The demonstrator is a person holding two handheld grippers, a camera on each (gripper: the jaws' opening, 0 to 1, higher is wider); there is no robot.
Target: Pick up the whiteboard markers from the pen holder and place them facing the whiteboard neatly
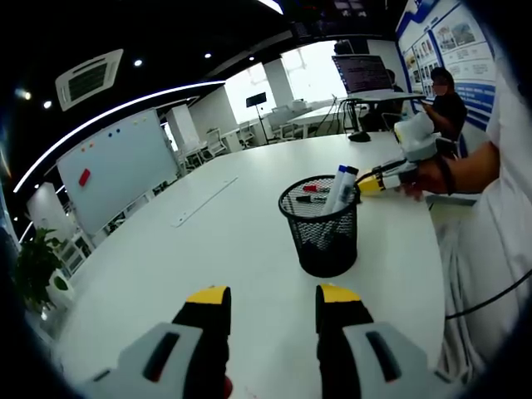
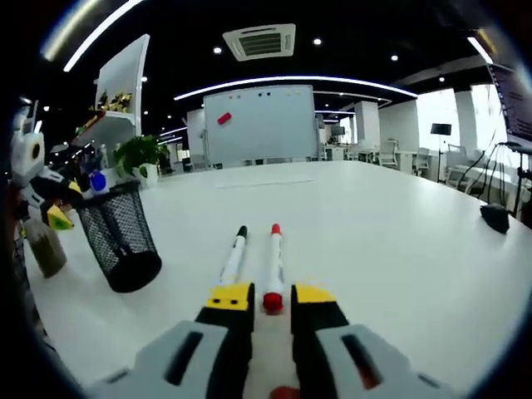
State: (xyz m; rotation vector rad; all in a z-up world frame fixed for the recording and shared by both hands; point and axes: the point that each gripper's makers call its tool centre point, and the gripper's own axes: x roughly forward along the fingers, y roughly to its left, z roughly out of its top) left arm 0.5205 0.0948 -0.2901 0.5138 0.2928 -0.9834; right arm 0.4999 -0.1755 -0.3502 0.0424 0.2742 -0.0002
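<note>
Right gripper [image 2: 264, 303] fingers apart around red marker [image 2: 273, 264], beside black marker [image 2: 233, 256]: placing step. Left gripper [image 1: 273, 301] fingers apart; next, holder [image 1: 322, 231].

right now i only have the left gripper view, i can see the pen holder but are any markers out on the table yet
observer: Yes, two. In the right gripper view a black-tipped marker and a red marker lie on the table.
operator: are they lined up
observer: They lie side by side without touching, both pointing roughly toward the whiteboard.
operator: is the right hand-held gripper holding one
observer: No. The right hand-held gripper is open. The red marker's near end lies between its jaws with a gap on each side.
</note>
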